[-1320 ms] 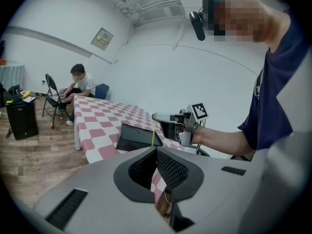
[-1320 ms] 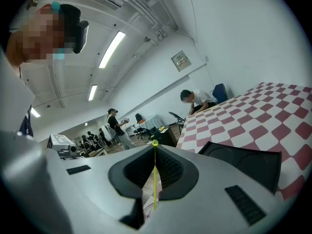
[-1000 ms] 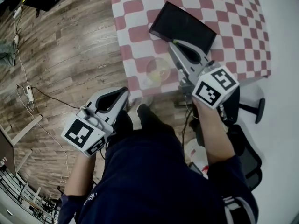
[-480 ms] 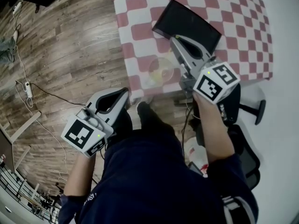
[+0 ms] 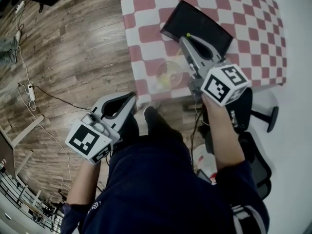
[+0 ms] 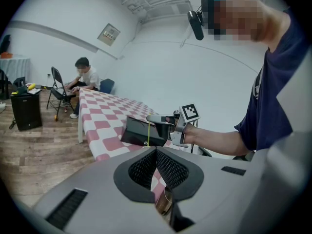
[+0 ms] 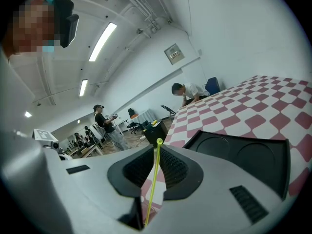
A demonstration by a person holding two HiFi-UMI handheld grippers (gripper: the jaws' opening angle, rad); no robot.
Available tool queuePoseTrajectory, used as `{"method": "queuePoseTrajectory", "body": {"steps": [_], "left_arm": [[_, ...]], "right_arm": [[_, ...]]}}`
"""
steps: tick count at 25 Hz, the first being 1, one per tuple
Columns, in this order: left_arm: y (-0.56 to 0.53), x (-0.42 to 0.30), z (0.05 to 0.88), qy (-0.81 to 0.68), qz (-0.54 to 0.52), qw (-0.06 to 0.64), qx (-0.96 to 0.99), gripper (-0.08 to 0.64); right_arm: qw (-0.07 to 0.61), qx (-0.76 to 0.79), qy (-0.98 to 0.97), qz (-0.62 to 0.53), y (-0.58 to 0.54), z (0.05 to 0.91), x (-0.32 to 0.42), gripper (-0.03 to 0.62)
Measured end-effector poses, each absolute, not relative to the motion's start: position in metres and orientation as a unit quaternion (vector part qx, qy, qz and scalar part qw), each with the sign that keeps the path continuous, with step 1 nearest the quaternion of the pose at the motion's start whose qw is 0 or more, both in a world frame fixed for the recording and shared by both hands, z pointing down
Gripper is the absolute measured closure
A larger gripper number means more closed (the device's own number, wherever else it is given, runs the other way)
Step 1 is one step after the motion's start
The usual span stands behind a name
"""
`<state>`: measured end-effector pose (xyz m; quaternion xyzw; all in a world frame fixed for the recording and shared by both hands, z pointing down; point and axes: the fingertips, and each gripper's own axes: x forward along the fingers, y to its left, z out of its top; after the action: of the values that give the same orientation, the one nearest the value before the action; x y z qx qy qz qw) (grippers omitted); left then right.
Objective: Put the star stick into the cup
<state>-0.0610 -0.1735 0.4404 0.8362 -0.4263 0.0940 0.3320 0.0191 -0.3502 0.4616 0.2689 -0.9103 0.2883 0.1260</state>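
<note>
Checkered desk (image 5: pixel 146 13) over a wood floor (image 5: pixel 73 57). Left tongs (image 5: pixel 129 97) are clenched and empty, off the desk at 7 o'clock. The clear cup (image 5: pixel 168 74) stands near the edge. At its 1 o'clock, the right tongs (image 5: pixel 185 39), jaws easing apart, grasp the star stick (image 7: pixel 154 179).

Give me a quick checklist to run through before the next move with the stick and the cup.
1. The stick is between the right gripper jaws: ok, though those jaws are opening.
2. The cup stands upright on the table near its edge: ok.
3. The stick's lower end is inside the cup: cannot tell; something yellow shows in it.
4. The left gripper is shut, empty and away from the cup: ok.
5. The black tray lies apart from the cup: ok.
</note>
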Motion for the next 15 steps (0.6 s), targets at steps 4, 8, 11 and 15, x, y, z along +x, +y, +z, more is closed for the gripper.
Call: {"method": "queuePoseTrajectory", "body": {"steps": [4, 8, 11, 15], "left_arm": [[-0.176, -0.058, 0.439, -0.425, 0.098, 0.330, 0.837, 0.529], [-0.177, -0.055, 0.438, -0.423, 0.106, 0.331, 0.837, 0.529], [-0.180, -0.051, 0.436, -0.421, 0.107, 0.327, 0.840, 0.529], [-0.183, -0.044, 0.431, -0.414, 0.108, 0.320, 0.845, 0.529]], "right_arm": [[0.118, 0.271, -0.908, 0.296, -0.353, 0.462, 0.023, 0.482], [0.120, 0.275, -0.906, 0.298, -0.354, 0.465, 0.028, 0.458], [0.123, 0.276, -0.902, 0.308, -0.354, 0.468, 0.033, 0.437], [0.120, 0.279, -0.900, 0.312, -0.352, 0.465, 0.042, 0.436]]}}
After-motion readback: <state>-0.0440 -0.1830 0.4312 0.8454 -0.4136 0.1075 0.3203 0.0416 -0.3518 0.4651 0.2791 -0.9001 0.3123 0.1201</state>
